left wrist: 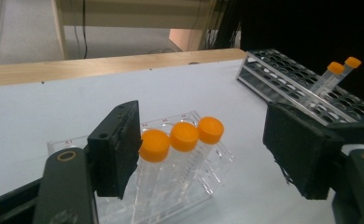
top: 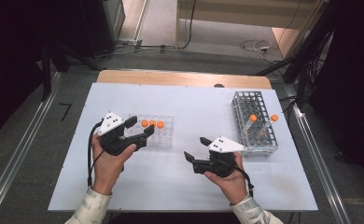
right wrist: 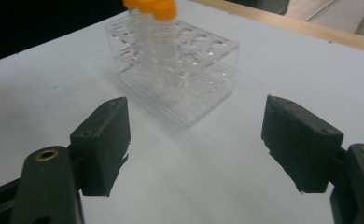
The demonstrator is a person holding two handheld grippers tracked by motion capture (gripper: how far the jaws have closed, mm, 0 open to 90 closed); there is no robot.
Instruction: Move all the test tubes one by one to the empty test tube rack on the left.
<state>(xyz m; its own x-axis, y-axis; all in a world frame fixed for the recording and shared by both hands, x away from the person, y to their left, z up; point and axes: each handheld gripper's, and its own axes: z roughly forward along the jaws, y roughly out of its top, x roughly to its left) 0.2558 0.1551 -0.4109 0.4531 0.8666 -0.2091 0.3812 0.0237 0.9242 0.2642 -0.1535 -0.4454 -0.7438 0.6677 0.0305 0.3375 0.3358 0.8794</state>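
A clear plastic rack (top: 165, 136) stands left of the table's middle with three orange-capped tubes (top: 152, 123) in a row in it. In the left gripper view these tubes (left wrist: 184, 136) stand upright in the clear rack (left wrist: 203, 185). My left gripper (top: 142, 126) is at the rack's left end, and its jaws (left wrist: 208, 156) stand wide apart. The leftmost cap lies close beside the left pad (left wrist: 119, 154), and nothing is pinched. My right gripper (top: 194, 148) hovers open over bare table, pointing at the clear rack (right wrist: 194, 88) and its tubes (right wrist: 159, 28).
A grey mesh rack (top: 255, 128) stands at the right of the white table top (top: 194, 107) and holds two leaning orange-capped tubes (top: 253, 118). It also shows in the left gripper view (left wrist: 283, 74). A wooden strip (top: 185, 78) runs along the far edge.
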